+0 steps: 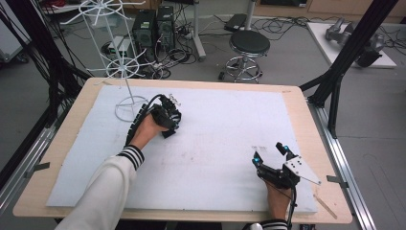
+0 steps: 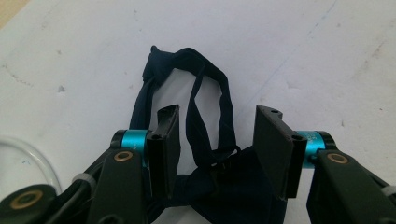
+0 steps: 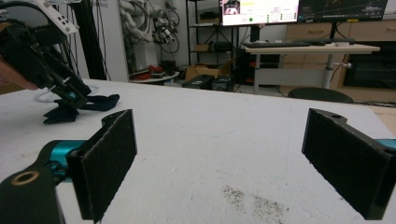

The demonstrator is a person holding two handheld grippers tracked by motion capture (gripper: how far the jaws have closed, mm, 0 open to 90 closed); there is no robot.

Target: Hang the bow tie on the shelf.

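Observation:
A dark navy fabric piece with thin strap loops lies on the white board, at its back left. My left gripper is tipped down over it, open, and its jaws straddle one strap and the bunched cloth. From above, the left gripper covers most of the fabric. My right gripper rests open near the front right edge, holding nothing. The right gripper view looks between its open pads across the board to the left gripper and the fabric.
A white wire rack stand rises at the back left, its ring base just left of my left gripper; the ring's edge is close beside the left jaw. A stool and computers stand beyond the table.

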